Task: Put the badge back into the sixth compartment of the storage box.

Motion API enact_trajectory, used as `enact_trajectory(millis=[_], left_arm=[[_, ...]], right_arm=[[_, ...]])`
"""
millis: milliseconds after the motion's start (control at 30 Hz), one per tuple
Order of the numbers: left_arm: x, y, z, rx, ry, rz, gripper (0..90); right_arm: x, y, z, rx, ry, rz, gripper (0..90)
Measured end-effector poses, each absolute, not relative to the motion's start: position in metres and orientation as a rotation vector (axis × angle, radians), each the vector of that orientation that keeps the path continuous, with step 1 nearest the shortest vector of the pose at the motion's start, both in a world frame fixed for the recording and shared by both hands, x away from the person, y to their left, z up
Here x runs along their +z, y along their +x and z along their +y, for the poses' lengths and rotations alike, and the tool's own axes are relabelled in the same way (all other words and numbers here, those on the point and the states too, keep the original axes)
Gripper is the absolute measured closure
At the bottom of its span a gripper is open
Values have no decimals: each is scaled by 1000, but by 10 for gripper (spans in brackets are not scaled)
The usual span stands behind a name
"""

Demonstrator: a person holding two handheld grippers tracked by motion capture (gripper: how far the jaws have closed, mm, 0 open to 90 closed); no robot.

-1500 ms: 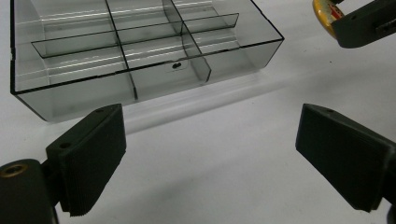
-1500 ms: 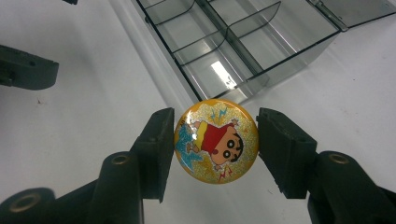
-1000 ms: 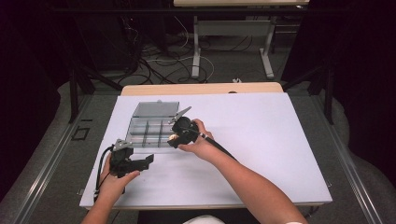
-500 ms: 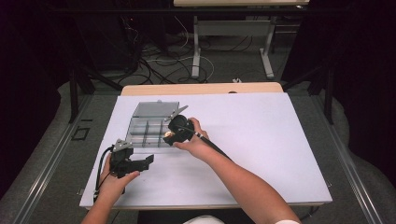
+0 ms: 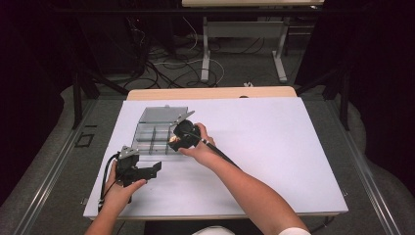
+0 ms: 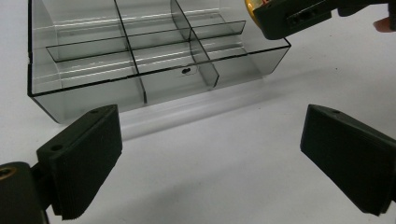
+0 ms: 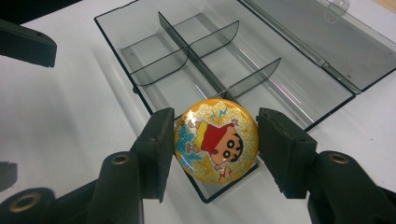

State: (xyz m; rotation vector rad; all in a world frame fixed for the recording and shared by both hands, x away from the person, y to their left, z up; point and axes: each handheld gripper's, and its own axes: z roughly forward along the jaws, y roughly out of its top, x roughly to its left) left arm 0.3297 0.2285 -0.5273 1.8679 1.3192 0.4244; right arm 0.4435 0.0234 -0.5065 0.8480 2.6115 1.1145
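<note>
A person is holding the right gripper (image 7: 212,142), its jaws closing on a round yellow cartoon badge (image 7: 215,140) by opposite edges, hovering over the near end of a clear divided box (image 7: 196,60) with its lid lying open at two o'clock. The badge is looking light, stiff and glossy (probably slippery on its domed face), so gripping across the rim seems wisest. The left gripper (image 6: 210,158) is waiting at the box's seven o'clock in the high view, jaws spread wide and empty.

White table (image 5: 274,147) w/ open clear divided box (image 5: 155,131) near left-centre
</note>
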Motion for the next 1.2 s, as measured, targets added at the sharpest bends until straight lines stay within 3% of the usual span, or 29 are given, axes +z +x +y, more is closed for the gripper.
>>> enact_trajectory(millis=[1000, 1200], left_arm=[[-528, 330, 227, 439, 1894, 1314, 50], [-527, 330, 228, 432, 1896, 1312, 50]], right_arm=[[-521, 453, 32, 1091, 839, 2599, 466], [-520, 453, 31, 1106, 853, 2586, 416]])
